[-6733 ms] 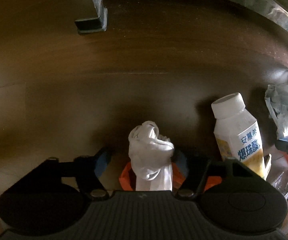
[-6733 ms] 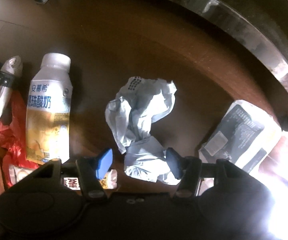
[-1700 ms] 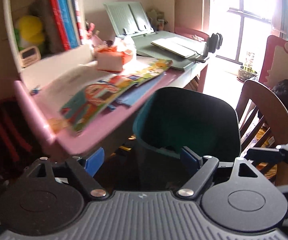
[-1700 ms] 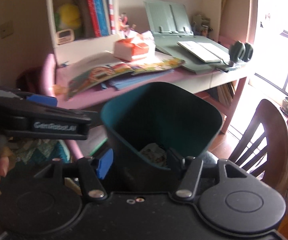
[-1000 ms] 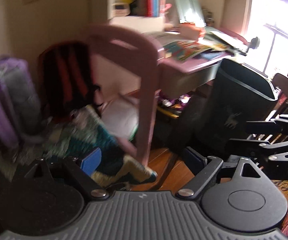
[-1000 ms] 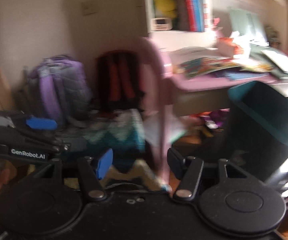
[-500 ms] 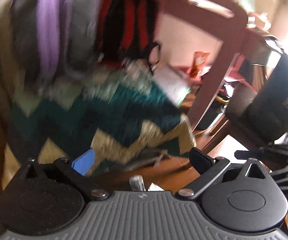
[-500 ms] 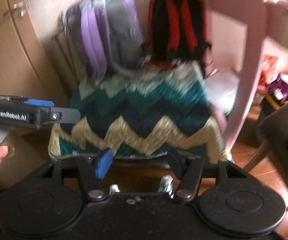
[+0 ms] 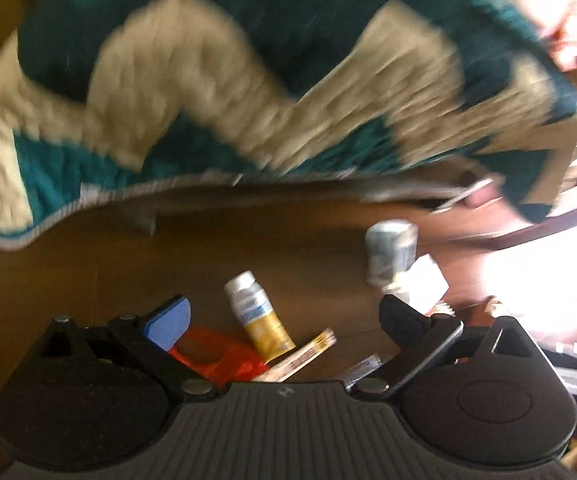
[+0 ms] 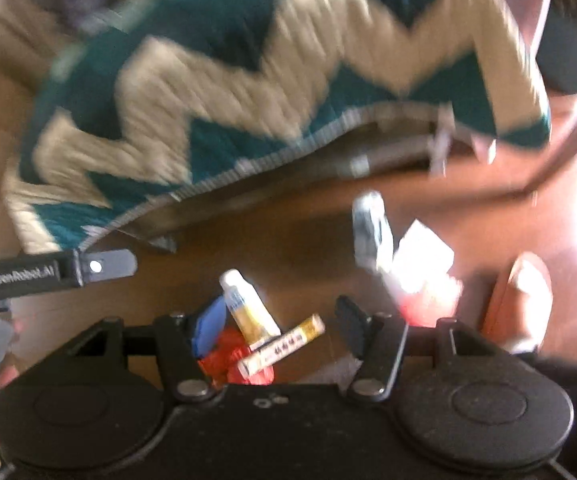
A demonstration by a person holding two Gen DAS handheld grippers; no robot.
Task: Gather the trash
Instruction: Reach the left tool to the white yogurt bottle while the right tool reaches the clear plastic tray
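Observation:
Both views are blurred by motion and look down at a brown wooden floor (image 9: 100, 264). A white and yellow drink bottle (image 9: 257, 316) lies on it, next to a red plastic bag (image 9: 216, 356) and a yellow and white box (image 9: 308, 350). A grey crumpled wrapper (image 9: 391, 248) and a white packet (image 9: 426, 284) lie further right. My left gripper (image 9: 284, 316) is open and empty above the bottle. My right gripper (image 10: 278, 320) is open and empty above the same bottle (image 10: 246, 308), bag (image 10: 228, 354) and box (image 10: 284, 344). The left gripper shows at the left of the right wrist view (image 10: 100, 266).
A green and cream zigzag blanket (image 9: 216, 80) hangs over a metal-framed seat just beyond the trash, also in the right wrist view (image 10: 248, 72). A pink chair leg (image 10: 568, 132) runs down the right. Bright sunlight washes out the floor at the right (image 9: 544, 280).
Both grippers have swung down from the backpacks and blanket toward the floor. The bottle, red bag and box have come into view between the open jaws.

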